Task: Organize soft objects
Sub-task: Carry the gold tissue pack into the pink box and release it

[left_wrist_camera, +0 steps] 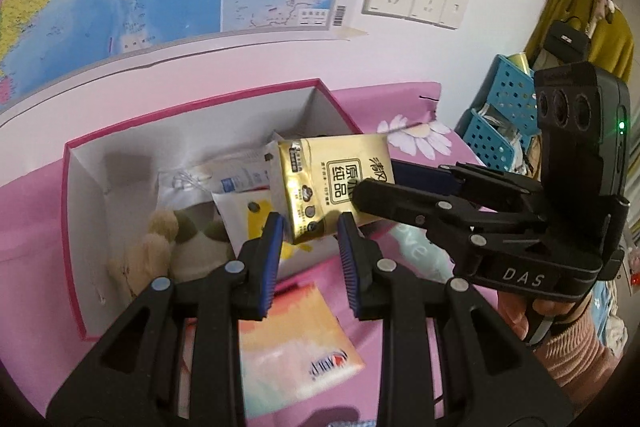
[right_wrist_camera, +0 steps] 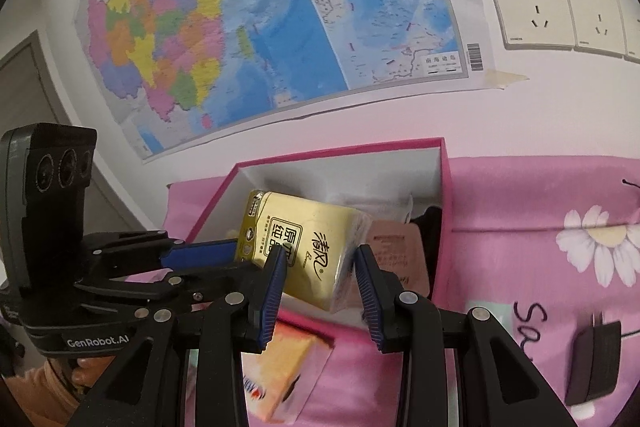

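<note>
Above the near edge of the pink-rimmed box (left_wrist_camera: 76,163), the gold tissue pack (left_wrist_camera: 332,183) is held in the air, tilted, with its printed face toward both cameras. The right gripper (right_wrist_camera: 320,267) has its jaws partly closed across the pack's width, and both blue pads press on the wrapper; in the left wrist view the same gripper reaches in from the right with one finger behind the pack and one in front. The left gripper (left_wrist_camera: 310,239) has its jaws narrowly spaced, with the pack's lower corner between the pads, which seem to bear on it, though contact on the right pad is not fully clear.

The box stands open on a pink flowered cloth (right_wrist_camera: 560,211) against the wall. Inside lie a cream plush toy (left_wrist_camera: 160,239), a white tube (left_wrist_camera: 236,175) and a pale pouch (left_wrist_camera: 244,215). An orange tissue pack (left_wrist_camera: 292,343) lies on the cloth just in front of the box, below the left gripper. A black charger (right_wrist_camera: 592,359) rests on the cloth to the right, well apart from the box. A map (right_wrist_camera: 256,27) and wall sockets (right_wrist_camera: 532,7) are on the wall behind.
</note>
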Motion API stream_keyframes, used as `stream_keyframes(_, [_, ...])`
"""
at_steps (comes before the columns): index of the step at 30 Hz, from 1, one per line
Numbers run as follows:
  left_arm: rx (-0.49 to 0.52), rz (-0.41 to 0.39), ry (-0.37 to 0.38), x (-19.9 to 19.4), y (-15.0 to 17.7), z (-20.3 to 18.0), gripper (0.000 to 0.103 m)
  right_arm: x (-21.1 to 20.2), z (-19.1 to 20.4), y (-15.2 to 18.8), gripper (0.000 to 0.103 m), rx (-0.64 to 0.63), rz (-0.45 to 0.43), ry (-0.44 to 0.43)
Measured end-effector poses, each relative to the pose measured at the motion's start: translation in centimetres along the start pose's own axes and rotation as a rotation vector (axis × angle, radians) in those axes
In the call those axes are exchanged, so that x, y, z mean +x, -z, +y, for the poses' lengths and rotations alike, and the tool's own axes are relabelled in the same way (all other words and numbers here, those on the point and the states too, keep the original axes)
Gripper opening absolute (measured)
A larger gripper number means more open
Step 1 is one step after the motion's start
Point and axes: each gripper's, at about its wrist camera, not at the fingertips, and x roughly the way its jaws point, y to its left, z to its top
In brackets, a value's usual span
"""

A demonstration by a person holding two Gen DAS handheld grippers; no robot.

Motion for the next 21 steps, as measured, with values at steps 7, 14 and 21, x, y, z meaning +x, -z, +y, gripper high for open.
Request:
stream_keyframes(7, [-0.051, 0.045, -0.027, 2.4, -1.7, 1.3, 0.030, 2.8, -1.4, -1.7, 0.036, 0.031, 0.033, 0.019])
stream_keyframes(14, [-0.111, 0.080, -0.081, 4.1, -2.6, 2.5, 0.029, 4.7, -2.6, -2.2, 0.037, 0.075, 0.049, 0.065])
stream_keyframes(21, [-0.072, 0.001, -0.058, 0.3, -0.1, 2.7, 0.036, 1.5, -2.3, -0.3, 0.037, 0.060, 0.009, 0.069])
